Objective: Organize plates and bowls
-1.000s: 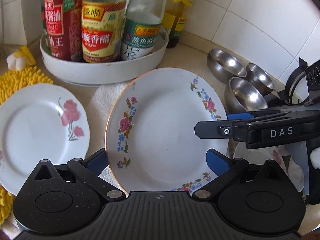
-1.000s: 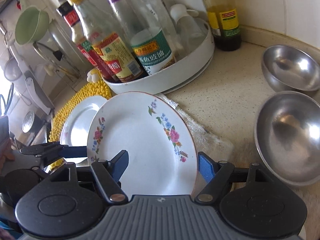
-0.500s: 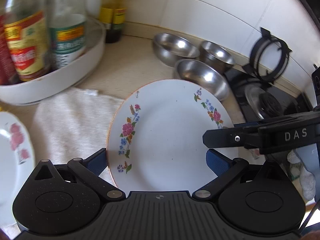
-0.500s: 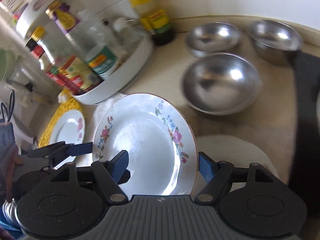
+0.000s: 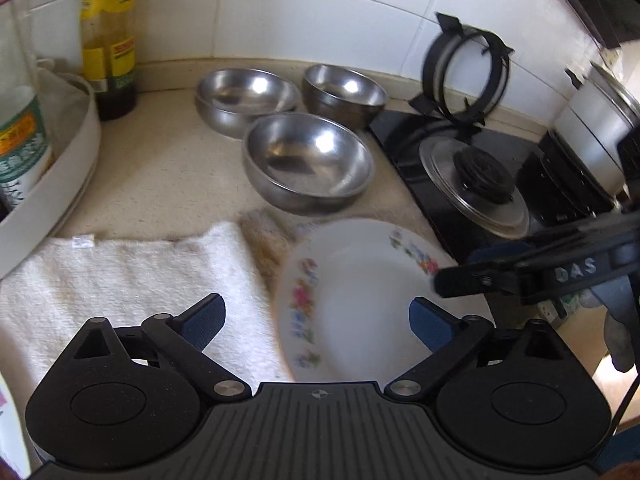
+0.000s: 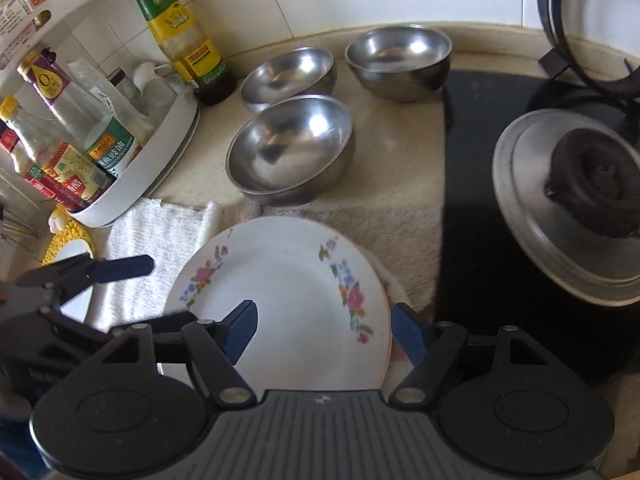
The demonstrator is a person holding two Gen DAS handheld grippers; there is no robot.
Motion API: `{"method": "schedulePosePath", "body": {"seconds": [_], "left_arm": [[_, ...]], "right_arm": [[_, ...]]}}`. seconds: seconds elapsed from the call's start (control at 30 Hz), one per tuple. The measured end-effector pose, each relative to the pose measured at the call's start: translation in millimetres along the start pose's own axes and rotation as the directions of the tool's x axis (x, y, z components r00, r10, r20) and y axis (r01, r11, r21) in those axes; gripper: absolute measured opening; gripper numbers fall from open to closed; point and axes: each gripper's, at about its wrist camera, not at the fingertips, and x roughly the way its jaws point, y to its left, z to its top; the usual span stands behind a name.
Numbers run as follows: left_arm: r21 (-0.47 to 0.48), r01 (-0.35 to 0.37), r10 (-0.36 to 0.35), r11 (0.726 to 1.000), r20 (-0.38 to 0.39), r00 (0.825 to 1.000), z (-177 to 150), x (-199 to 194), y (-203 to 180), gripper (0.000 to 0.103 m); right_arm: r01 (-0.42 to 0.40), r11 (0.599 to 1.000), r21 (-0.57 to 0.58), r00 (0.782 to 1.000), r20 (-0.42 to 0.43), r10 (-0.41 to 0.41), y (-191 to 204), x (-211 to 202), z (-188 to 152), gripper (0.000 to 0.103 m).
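Left wrist view: left gripper (image 5: pixel 316 318) spread wide, holding nothing, over the white towel (image 5: pixel 132 280); the flowered plate (image 5: pixel 360 300) sits right of it on the tabletop (image 5: pixel 160 168), three steel bowls (image 5: pixel 308 160) behind. Right wrist view: right gripper (image 6: pixel 322 332) stands wide, pads either side of the plate (image 6: pixel 288 296); contact I cannot tell

white plate (image 6: pixel 288 300) with pink, blue flowers; silver bowls (image 6: pixel 292 148).

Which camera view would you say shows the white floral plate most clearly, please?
The right wrist view: the white floral plate appears sharp and nearly whole, with both flower sprays visible. In the left wrist view it is motion-blurred and its lower edge is hidden behind the camera mount.
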Motion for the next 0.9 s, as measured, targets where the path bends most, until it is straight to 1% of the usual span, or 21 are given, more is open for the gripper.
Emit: {"method": "schedulePosePath", "body": {"seconds": [0.13,0.27,0.33,0.4,0.47,0.57,0.67,0.8,0.9], "left_arm": [[-0.057,-0.024,0.026,0.998,0.027,0.999,2,-8,14,0.102],[-0.062,-0.050,0.053,0.997,0.055,0.997,12,-9,17,0.102],[-0.066,-0.078,0.082,0.995,0.068,0.994,19,-11,20,0.102],[-0.086,-0.097,0.103,0.992,0.072,0.992,20,-15,23,0.102],[-0.114,-0.109,0.118,0.987,0.077,0.990,14,-21,28,0.101],[-0.157,-0.153,0.167,0.976,0.078,0.983,2,-35,39,0.102],[-0.239,-0.212,0.237,0.947,0.080,0.968,-11,-53,60,0.102],[-0.355,-0.303,0.349,0.884,0.072,0.934,-33,-81,93,0.102],[-0.417,-0.370,0.429,0.830,0.053,0.902,-53,-104,114,0.102]], "right_arm": [[0.060,0.998,-0.017,0.998,0.028,-0.059,-7,-12,2,0.076],[0.051,0.999,0.015,0.994,0.091,-0.052,-10,-15,17,0.076],[0.044,0.999,0.017,0.992,0.118,-0.045,-7,-14,27,0.076],[0.015,1.000,0.009,0.991,0.131,-0.016,-1,-12,33,0.076],[-0.054,0.998,-0.022,0.989,0.140,0.056,12,-9,37,0.076],[-0.146,0.984,-0.100,0.983,0.097,0.156,41,6,39,0.076],[-0.214,0.959,-0.188,0.975,0.024,0.222,81,27,43,0.076],[-0.319,0.903,-0.287,0.946,-0.047,0.320,138,47,44,0.076],[-0.372,0.862,-0.344,0.927,-0.090,0.364,176,63,44,0.076]]}}
